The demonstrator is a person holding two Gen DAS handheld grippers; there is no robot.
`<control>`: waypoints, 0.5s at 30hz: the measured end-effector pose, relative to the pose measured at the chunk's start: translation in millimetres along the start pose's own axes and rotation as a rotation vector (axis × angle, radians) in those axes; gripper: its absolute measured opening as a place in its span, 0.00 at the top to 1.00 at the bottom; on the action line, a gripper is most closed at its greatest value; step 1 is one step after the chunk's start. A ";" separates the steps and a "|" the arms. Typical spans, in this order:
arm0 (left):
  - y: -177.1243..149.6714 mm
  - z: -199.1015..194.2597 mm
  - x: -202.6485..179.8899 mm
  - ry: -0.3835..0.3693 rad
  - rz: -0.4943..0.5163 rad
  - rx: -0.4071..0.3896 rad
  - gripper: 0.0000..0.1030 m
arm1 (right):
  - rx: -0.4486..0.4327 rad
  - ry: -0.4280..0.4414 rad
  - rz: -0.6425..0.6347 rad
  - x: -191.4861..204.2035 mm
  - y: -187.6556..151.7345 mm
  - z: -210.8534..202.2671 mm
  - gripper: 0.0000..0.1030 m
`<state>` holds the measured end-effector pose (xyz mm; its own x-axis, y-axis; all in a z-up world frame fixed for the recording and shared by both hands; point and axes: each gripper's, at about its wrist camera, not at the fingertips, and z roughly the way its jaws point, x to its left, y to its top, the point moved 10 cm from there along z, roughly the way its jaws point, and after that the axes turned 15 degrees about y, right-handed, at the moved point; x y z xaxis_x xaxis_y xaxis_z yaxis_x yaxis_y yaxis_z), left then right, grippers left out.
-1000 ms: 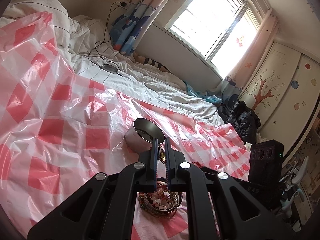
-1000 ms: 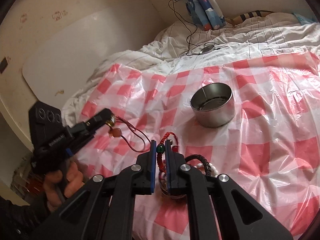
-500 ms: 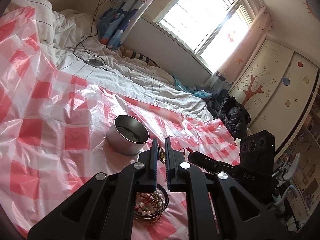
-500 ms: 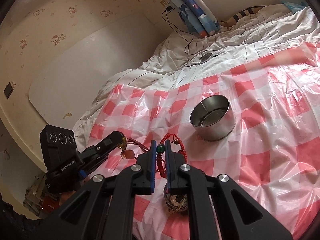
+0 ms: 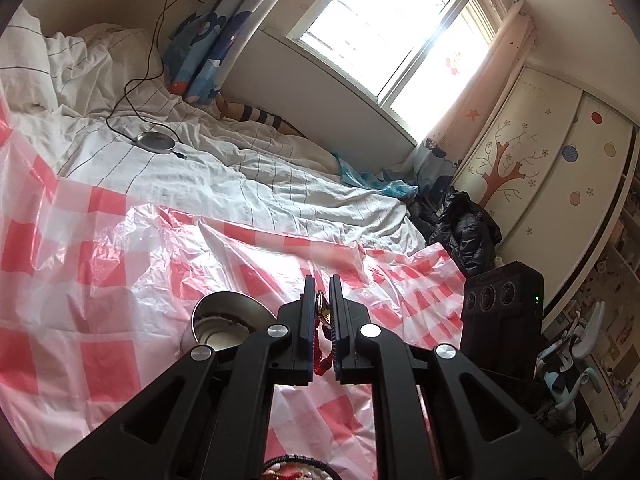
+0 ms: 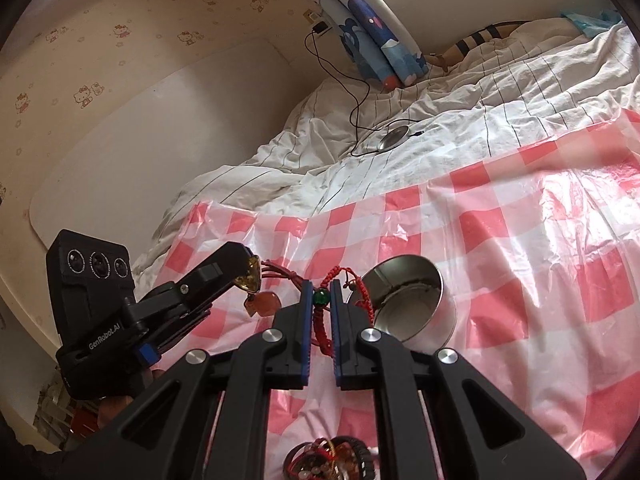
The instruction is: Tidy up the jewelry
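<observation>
My left gripper (image 5: 321, 292) is shut on a pendant necklace (image 5: 323, 309) with a yellow stone and red cord; it also shows in the right wrist view (image 6: 251, 276), where an orange stone hangs below. My right gripper (image 6: 321, 294) is shut on a red braided bracelet with a green bead (image 6: 320, 297). A round metal tin (image 6: 412, 308) stands open on the red-checked plastic sheet (image 6: 520, 260), just right of my right gripper and left of my left gripper (image 5: 224, 320). A glass bowl of jewelry (image 6: 328, 460) sits at the bottom edge below both grippers.
A white striped duvet (image 5: 240, 176) covers the bed beyond the sheet. A round charger with a black cable (image 5: 155, 142) lies on it. A black jacket (image 5: 464, 224) and a wardrobe (image 5: 552, 160) stand at the right.
Both grippers have risen from the glass bowl, each lifting its piece of jewelry clear. The bowl has dropped to the bottom edge of both views, and the tin now sits closer.
</observation>
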<state>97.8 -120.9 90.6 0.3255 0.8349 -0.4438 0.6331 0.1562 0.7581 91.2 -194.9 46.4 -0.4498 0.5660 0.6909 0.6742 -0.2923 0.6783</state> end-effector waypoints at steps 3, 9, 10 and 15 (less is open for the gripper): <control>-7.7 32.7 7.6 0.050 0.023 0.067 0.93 | 0.039 -0.089 -0.029 -19.8 2.3 17.1 0.90; -23.6 46.1 36.6 0.267 0.128 0.128 0.52 | 0.059 -0.185 -0.025 -39.6 -8.0 11.5 0.61; -21.6 34.8 36.6 0.281 0.142 0.101 0.48 | 0.036 -0.188 -0.035 -34.2 -9.6 0.4 0.53; -35.8 -17.8 34.7 0.245 0.114 0.091 0.37 | -0.005 -0.209 -0.055 -6.3 -42.2 -51.8 0.42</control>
<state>74.0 -88.1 56.6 0.2260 0.9488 -0.2208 0.6663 0.0148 0.7456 35.2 -226.1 26.3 -0.3537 0.7288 0.5864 0.6491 -0.2602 0.7148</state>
